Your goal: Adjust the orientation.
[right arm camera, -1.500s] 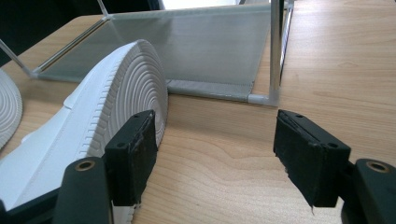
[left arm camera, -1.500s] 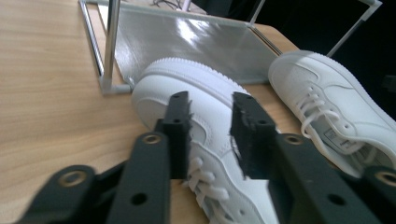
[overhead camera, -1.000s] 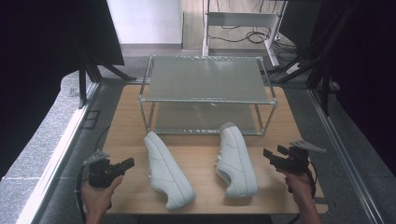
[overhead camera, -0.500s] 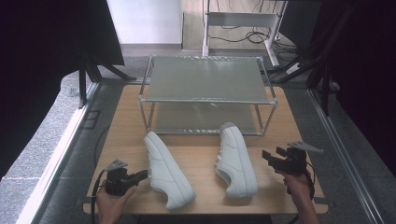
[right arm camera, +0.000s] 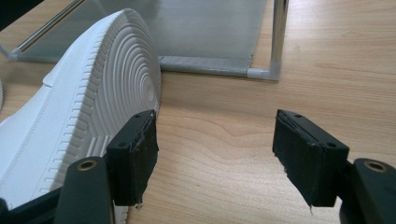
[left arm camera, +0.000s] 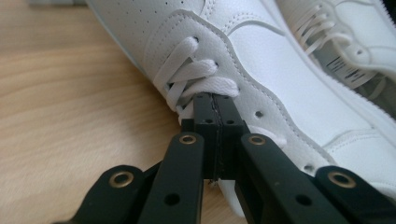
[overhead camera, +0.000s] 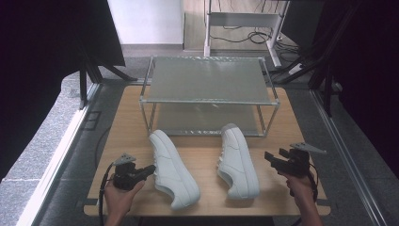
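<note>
Two white sneakers lie on the wooden table (overhead camera: 282,127). The left shoe (overhead camera: 171,172) stands on its sole, toe toward the rack. My left gripper (overhead camera: 149,169) is shut, and its tips touch the side of that shoe. In the left gripper view the closed jaws (left arm camera: 215,100) press against the white laces (left arm camera: 196,74) of the left shoe (left arm camera: 289,84); whether a lace is pinched I cannot tell. The right shoe (overhead camera: 237,160) lies on its side. My right gripper (overhead camera: 273,157) stands open just right of it, with the ribbed sole (right arm camera: 107,93) beside the open jaws (right arm camera: 215,149).
A two-shelf metal rack (overhead camera: 207,101) with mesh shelves stands at the back of the table, and its corner post (right arm camera: 275,42) is ahead of the right gripper. The right shoe's opening (left arm camera: 355,42) shows beyond the left shoe. Bare wood lies between the shoes.
My left gripper has moved right across the table to the left shoe, and its tips now touch the laces. The right gripper and both shoes have stayed put.
</note>
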The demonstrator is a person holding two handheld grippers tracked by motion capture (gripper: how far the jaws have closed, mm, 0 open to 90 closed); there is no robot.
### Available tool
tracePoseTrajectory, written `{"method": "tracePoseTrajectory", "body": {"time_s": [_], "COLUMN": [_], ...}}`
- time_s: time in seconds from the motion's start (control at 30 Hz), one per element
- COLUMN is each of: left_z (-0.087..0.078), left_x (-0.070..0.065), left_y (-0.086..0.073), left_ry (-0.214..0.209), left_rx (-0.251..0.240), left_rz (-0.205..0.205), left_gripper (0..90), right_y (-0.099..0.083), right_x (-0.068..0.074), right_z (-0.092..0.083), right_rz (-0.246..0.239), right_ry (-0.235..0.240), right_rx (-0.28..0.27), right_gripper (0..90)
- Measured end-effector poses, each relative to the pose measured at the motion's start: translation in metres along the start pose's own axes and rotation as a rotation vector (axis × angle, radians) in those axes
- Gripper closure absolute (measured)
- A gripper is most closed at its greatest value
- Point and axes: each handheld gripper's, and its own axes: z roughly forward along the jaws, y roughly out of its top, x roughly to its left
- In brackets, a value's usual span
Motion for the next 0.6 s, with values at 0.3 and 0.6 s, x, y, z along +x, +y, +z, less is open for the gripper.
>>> {"method": "tracePoseTrajectory", "body": {"time_s": [0.3, 0.6], "left_z": [0.037, 0.079], "left_x": [-0.030, -0.049], "left_y": [0.045, 0.085], "left_ry": [-0.031, -0.029], "left_rx": [0.003, 0.105], "left_rz": [0.100, 0.213], "left_gripper": [89.9, 90.0], "right_y": [-0.003, -0.005], "right_x": [-0.003, -0.007], "right_z": [0.000, -0.003], "right_rz": [0.000, 0.001], "right_ry": [-0.018, -0.034], "right_rx": [0.011, 0.010], "right_gripper": [31.2, 31.2]}}
